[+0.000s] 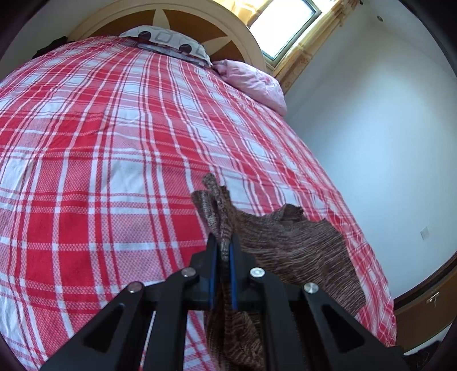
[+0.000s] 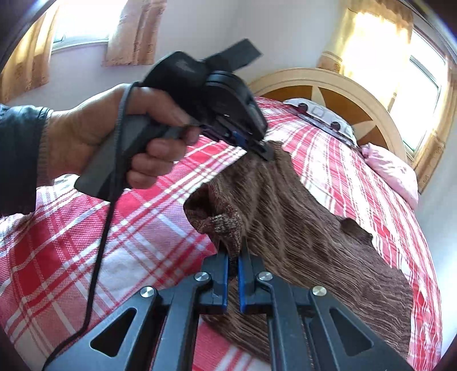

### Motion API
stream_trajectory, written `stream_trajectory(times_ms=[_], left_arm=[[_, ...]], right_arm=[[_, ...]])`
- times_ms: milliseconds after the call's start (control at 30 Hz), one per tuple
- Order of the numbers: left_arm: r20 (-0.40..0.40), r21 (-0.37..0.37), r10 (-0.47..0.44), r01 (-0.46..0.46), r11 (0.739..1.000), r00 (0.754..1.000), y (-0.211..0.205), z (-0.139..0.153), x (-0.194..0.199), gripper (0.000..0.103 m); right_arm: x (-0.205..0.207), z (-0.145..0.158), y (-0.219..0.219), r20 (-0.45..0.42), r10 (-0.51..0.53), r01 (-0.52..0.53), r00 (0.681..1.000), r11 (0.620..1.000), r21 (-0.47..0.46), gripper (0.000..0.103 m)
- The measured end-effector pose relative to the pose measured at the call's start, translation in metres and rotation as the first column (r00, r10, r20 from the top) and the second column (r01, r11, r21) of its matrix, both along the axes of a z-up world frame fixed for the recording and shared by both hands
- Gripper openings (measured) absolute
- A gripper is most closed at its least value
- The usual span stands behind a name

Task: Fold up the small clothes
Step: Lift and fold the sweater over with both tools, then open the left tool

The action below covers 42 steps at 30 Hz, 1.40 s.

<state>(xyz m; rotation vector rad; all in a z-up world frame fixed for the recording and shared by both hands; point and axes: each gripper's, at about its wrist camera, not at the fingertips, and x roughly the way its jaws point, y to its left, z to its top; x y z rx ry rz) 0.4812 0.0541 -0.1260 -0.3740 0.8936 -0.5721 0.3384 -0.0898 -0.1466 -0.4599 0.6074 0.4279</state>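
Your left gripper (image 1: pixel 223 245) and right gripper (image 2: pixel 233 256) each pinch the brown knit garment (image 2: pixel 308 228) above the near right of the plaid bedspread (image 1: pixel 100 157).

bed: red plaid sheet (image 1: pixel 114 148) | pillows: patterned (image 1: pixel 168 40), pink (image 1: pixel 254 80) | headboard (image 2: pixel 342 88) | curtained window (image 1: pixel 285 25)

Below my left claw (image 1: pixel 223 242) the brown knit garment (image 1: pixel 288 245) runs off the frame's bottom edge, my fingers hide its pinched fold, and its underside against the bedspread (image 1: pixel 100 148) stays unseen.
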Motion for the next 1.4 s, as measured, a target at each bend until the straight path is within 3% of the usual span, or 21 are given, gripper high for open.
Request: stream_trajectory(times_ms=[367,800,1133,1400], left_arm=[[0.066,-0.051,-0.009,0.012,0.999,0.998,-0.054,0.044,-0.008,0.007],[0.129,-0.012,-0.103,0.105,0.994,0.986,-0.151,0.074,-0.018,0.007],[0.087,0.041,-0.189,0.186,0.982,0.978,-0.24,0.054,-0.014,0.007],[0.063,0.116,-0.261,0.253,0.961,0.963,-0.302,0.032,-0.021,0.007]], right_arm=[[-0.008,0.032,-0.059,0.017,-0.063,0.061,0.998,0.994,0.091,0.004],[-0.027,0.053,-0.15,0.016,-0.184,0.175,0.983,0.955,0.24,0.004],[-0.027,0.038,-0.239,-0.087,-0.285,0.298,0.954,0.891,0.342,0.004],[-0.032,0.015,-0.294,-0.175,-0.347,0.388,0.921,0.845,0.367,0.004]])
